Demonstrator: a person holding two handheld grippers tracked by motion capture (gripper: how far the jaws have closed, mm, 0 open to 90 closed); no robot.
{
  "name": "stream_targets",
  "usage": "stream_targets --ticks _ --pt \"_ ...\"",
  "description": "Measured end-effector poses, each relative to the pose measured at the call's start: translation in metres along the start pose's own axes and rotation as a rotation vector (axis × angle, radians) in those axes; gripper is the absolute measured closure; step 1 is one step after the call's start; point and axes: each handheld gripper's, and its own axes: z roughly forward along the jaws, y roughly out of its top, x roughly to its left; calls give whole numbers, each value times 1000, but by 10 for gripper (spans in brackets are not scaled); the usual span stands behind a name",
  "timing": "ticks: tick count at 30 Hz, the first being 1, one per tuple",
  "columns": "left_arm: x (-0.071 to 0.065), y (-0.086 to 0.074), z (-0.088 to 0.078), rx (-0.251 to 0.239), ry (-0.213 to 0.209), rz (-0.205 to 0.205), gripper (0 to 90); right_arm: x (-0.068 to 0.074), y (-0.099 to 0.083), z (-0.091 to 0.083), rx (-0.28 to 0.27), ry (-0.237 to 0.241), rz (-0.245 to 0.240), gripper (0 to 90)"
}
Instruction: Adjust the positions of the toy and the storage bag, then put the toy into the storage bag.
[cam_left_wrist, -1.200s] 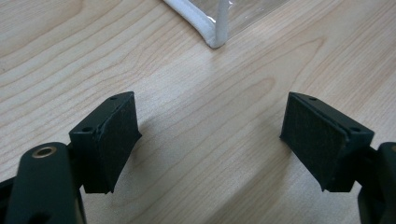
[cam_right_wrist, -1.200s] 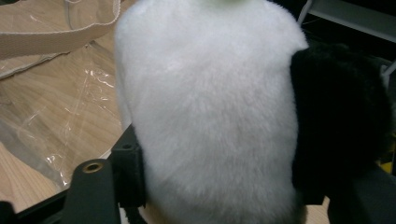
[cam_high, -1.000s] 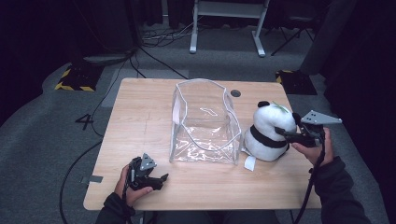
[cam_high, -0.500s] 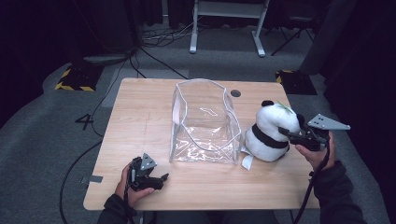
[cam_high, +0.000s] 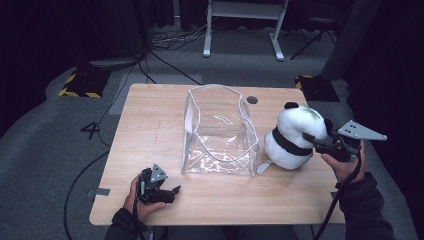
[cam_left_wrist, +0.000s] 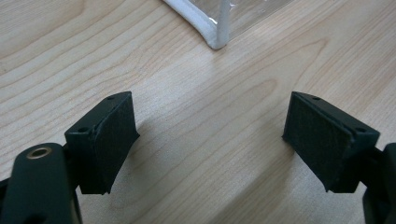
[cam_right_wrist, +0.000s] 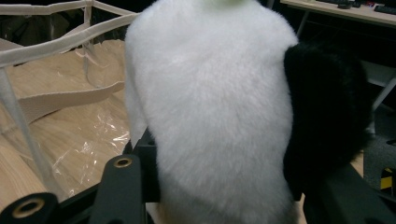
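Note:
A black-and-white plush panda (cam_high: 292, 135) sits upright on the wooden table (cam_high: 150, 115), to the right of a clear plastic bag (cam_high: 220, 130) that stands with its mouth open. My right gripper (cam_high: 309, 137) reaches in from the right and is shut on the panda's head. In the right gripper view the panda's white fur (cam_right_wrist: 210, 102) bulges between the jaws of this gripper (cam_right_wrist: 224, 186), with the bag (cam_right_wrist: 56, 46) behind on the left. My left gripper (cam_high: 172, 192) rests open at the near left of the table. Its jaws (cam_left_wrist: 210, 135) hold nothing, and the bag's white-trimmed corner (cam_left_wrist: 217, 28) lies just ahead.
A round cable hole (cam_high: 252, 99) sits in the table behind the bag. Cables (cam_high: 165, 60) and a white stand's legs (cam_high: 240, 30) are on the grey floor beyond the table. A yellow-and-black striped block (cam_high: 82, 82) lies on the floor at the left.
My right gripper has shifted a little to the right and its jaws have closed on the panda's head, which has leaned slightly that way. The left gripper has stayed put.

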Motion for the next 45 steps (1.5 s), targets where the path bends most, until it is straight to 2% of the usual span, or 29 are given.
stream_targets --ticks 5,25,35,45 --pt "0 0 0 1 0 1 172 -2 5 -1 -3 -12 -12 497" --pt "0 0 -1 1 6 3 173 -4 46 -12 -87 -41 -26 496" --pt "0 0 -1 1 6 2 173 -2 74 -24 -147 -50 -39 495" --pt "0 0 -1 1 7 2 173 5 101 -32 -183 -53 -66 494"
